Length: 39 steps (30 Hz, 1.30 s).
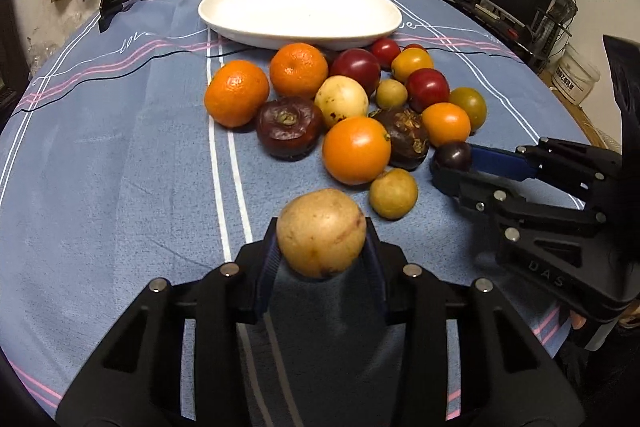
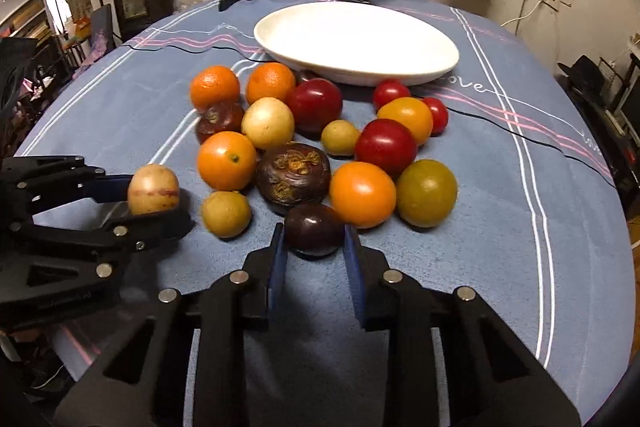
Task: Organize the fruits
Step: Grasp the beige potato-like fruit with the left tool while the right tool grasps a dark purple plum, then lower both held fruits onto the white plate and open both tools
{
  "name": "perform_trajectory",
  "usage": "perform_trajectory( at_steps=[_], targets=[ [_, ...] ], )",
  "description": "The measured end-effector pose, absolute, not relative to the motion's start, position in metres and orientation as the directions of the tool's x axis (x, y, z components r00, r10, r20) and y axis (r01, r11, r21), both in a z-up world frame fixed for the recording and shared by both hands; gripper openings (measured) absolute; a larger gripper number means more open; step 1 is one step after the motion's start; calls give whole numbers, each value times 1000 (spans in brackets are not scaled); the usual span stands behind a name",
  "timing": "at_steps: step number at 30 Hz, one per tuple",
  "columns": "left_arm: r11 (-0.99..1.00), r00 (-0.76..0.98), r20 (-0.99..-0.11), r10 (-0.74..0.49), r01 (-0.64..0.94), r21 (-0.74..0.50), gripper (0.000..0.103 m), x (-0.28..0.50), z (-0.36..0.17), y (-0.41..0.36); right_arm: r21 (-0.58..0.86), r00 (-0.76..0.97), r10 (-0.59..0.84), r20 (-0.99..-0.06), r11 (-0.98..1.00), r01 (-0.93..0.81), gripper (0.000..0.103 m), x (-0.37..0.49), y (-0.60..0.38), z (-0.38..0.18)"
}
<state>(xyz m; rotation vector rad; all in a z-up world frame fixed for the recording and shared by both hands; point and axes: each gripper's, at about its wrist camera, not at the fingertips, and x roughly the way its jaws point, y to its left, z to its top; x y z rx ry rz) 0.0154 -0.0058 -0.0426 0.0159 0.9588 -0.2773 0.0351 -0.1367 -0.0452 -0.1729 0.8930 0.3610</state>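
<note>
I see the white dish [image 1: 300, 11] sitting bare behind the heaped fruit [image 1: 344, 99], so both grabs seem meant for it. My left gripper [image 1: 320, 251] clamps a tan fruit [image 1: 321, 233] at the pile's near edge, my right gripper [image 2: 314, 251] a dark plum [image 2: 313, 229].

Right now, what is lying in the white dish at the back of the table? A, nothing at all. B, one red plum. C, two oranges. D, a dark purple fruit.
A: the white dish shows only its bare inside in both wrist views, while all the loose fruit sits on the blue tablecloth in front of it.
</note>
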Motion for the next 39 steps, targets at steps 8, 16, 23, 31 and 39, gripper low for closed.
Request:
perform_trajectory(
  at_steps=[8, 16, 23, 31, 39],
  targets=[
    [957, 581, -772, -259, 261, -125, 40, 35, 0, 5, 16, 665, 316, -677, 909, -416, 29, 26, -152, 8],
    [968, 633, -739, -230, 225, -109, 40, 142, 45, -13, -30, 735, 228, -638, 947, -319, 29, 135, -143, 30],
    [981, 564, -804, -189, 143, -131, 41, 215, -1, -13, 119, 684, 252, -684, 964, -236, 30, 200, -155, -11],
    [974, 603, -766, -225, 106, -203, 89, 209, -7, 5, 184, 670, 285, -685, 958, -220, 63, 196, -174, -12],
    [984, 648, -741, -177, 128, -123, 94, 172, 3, 19, 110, 729, 215, -650, 976, -190, 63, 185, -187, -5]
  ],
)
